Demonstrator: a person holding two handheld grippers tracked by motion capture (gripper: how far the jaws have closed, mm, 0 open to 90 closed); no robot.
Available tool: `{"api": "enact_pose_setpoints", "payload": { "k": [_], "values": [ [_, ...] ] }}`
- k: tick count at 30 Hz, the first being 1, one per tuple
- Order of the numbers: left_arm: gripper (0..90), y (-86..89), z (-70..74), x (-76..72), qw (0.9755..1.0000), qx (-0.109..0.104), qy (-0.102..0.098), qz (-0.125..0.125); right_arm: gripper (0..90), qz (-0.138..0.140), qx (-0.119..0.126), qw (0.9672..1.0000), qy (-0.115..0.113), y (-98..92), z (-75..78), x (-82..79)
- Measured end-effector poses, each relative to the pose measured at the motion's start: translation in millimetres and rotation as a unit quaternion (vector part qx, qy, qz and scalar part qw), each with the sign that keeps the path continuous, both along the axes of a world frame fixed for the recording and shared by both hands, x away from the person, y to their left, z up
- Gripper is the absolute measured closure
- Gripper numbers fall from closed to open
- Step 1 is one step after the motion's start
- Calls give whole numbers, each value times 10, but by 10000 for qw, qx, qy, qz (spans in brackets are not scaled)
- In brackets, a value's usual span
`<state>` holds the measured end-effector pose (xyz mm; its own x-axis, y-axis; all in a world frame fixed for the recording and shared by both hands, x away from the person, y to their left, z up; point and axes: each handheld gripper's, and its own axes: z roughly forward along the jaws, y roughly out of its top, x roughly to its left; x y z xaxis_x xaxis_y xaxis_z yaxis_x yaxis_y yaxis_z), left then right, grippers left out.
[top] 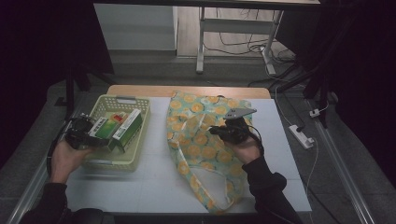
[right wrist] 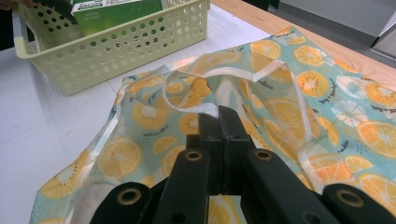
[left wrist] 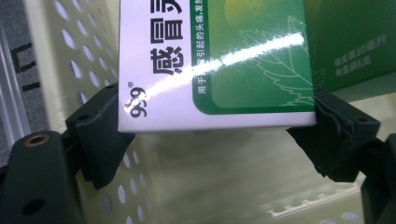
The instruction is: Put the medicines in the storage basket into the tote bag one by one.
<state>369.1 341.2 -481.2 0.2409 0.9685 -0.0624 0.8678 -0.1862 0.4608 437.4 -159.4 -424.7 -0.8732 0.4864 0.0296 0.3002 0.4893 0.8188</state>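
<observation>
I am holding my left gripper [left wrist: 212,135] at the near left side of the pale yellow basket [top: 140,105], its jaws standing on either side of a green-and-white medicine box [left wrist: 215,60] and pressing on the box's two opposite edges. The box is lying straight ahead of those jaws, tipped up over the basket's floor, its long axis running away from my hand toward the basket's far right corner; a second green box [left wrist: 355,46] is resting just behind it. My left hand [top: 70,156] is the one nearer the boxes, while the bag is lying well apart to the right of the basket, so any lift is having to carry the box rightward across the white table [top: 154,182]. I am keeping my right gripper [right wrist: 219,116] shut tight on a fold of the fruit-print bag [right wrist: 289,93], close to its white-edged rim, with my right hand [top: 245,149] resting on the cloth. The box is rigid glossy card with sharp corners, catching a bright streak of light; the basket is stiff plastic pierced with oval holes; the bag is thin, limp and crinkled, with a slight sheen and narrow white strap handles, spreading flat in loose folds.
</observation>
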Motion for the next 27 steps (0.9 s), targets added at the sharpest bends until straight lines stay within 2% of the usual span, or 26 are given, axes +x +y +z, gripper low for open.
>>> {"api": "enact_pose_setpoints", "payload": {
  "k": [4,12,18,21,23,25,27],
  "values": [
    [171,30,59,-62,9997,-120,-218,58,895,-16,4,10000,-7,-8,3,3],
    [171,63,228,-241,9969,-117,-776,83,895,-14,14,10000,-11,-8,8,1],
    [171,73,350,-387,9926,-193,-1194,112,895,-32,37,10000,-10,-14,9,4],
    [171,60,386,-449,9896,-277,-1401,138,896,-38,48,10000,1,-15,9,6],
    [171,53,402,-479,9881,-295,-1504,142,896,-43,48,10000,7,-17,6,8],
    [171,47,425,-491,9878,-287,-1522,129,897,-52,51,10000,15,-18,4,10],
    [171,39,449,-507,9865,-322,-1600,118,896,-56,61,10000,26,-20,4,12]
  ]
}}
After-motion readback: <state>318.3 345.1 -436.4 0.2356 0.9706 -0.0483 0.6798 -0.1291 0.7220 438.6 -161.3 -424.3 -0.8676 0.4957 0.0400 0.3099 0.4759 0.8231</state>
